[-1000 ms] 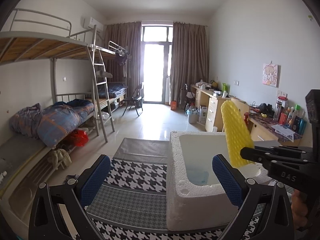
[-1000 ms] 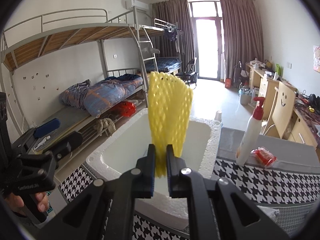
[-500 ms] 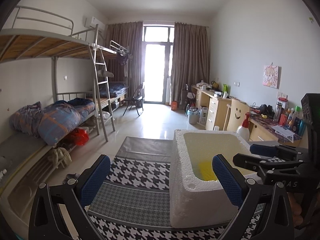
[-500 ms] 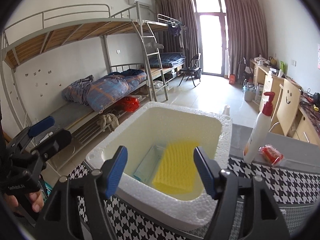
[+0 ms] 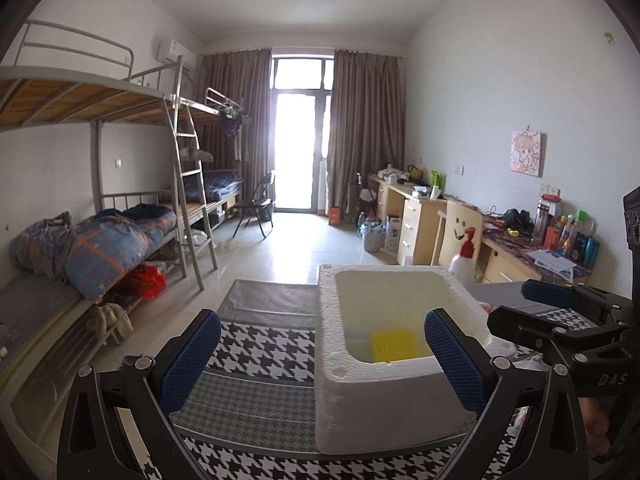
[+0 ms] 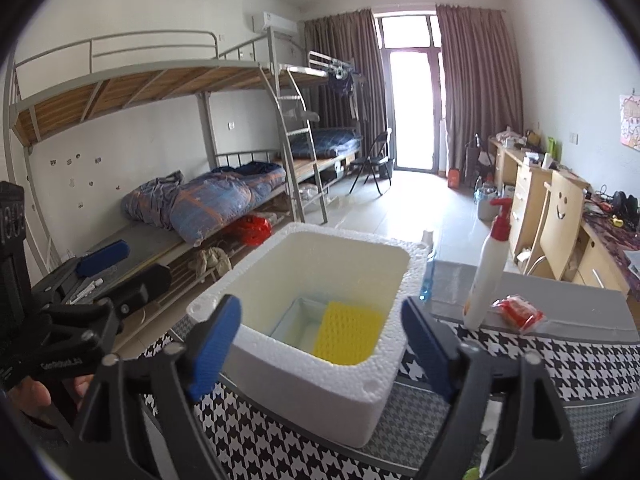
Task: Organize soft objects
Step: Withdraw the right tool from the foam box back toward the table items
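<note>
Since a second ago I'm seeing the yellow foam net (image 6: 347, 333) leaving my right gripper (image 6: 320, 340) and landing flat in the foam box (image 6: 352, 396), long axis running toward the far wall. Right jaws are opening wide, nothing between them; left gripper (image 5: 320, 354) is hanging wide and empty. Drop step is finishing, I think; next I'm looking for another soft item, maybe the red packet (image 6: 518, 312).

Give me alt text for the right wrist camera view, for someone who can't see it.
A yellow foam net lies flat at the bottom of a white foam box on a houndstooth-covered table. The right gripper, jaws opening and empty, frames the box. A white pump bottle stands to the right; bunk beds line the left wall.
</note>
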